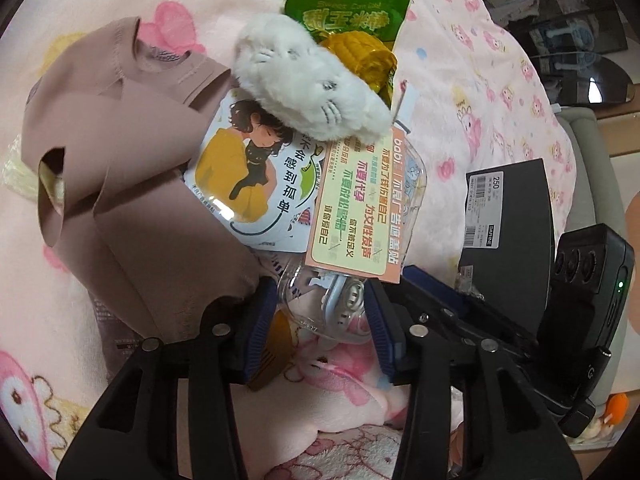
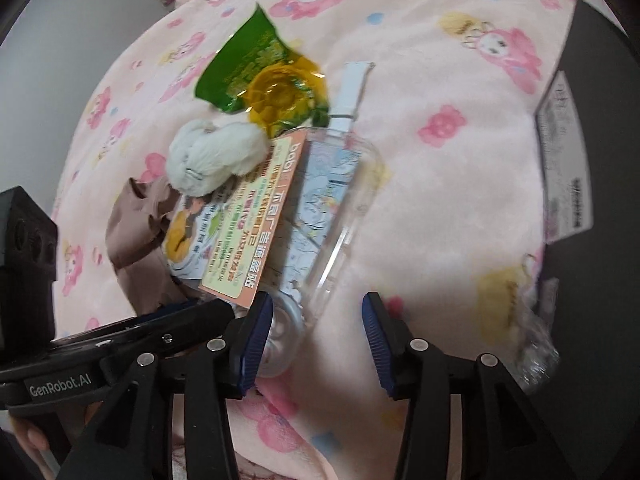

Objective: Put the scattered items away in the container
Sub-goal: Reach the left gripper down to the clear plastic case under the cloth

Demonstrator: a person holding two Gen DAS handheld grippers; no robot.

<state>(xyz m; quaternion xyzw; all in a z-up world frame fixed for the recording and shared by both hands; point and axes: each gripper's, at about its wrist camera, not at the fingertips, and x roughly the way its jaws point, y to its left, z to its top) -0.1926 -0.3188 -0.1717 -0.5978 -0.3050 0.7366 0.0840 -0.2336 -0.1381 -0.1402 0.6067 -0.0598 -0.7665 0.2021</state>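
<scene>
Two grippers hang over one heap on the pink blanket [image 2: 440,200]. Left gripper [image 1: 320,320]: jaws part open, straddling the neck of the clear bottle [image 1: 320,300], pads not pressing it. Right gripper [image 2: 316,340]: part open, nothing gripped, bottle cap just inside its left pad. The bottle lies flat under the orange card [image 1: 356,208], beside the white plush [image 1: 312,80], corn snack pack [image 1: 356,28], sticker card [image 1: 244,172] and brown garment [image 1: 120,152]. The dark box [image 1: 508,216], likely the container, sits just right of the heap.

Risks: both tools on one bottle may collide; slick plastic may slip; lifting could spill the cards and plush.

Readable: "bobi" on the orange card, "Sweet Corn" on the pack, "250" and "DAPHNE" on the box label, "GenRobot.AI" on the left tool.
</scene>
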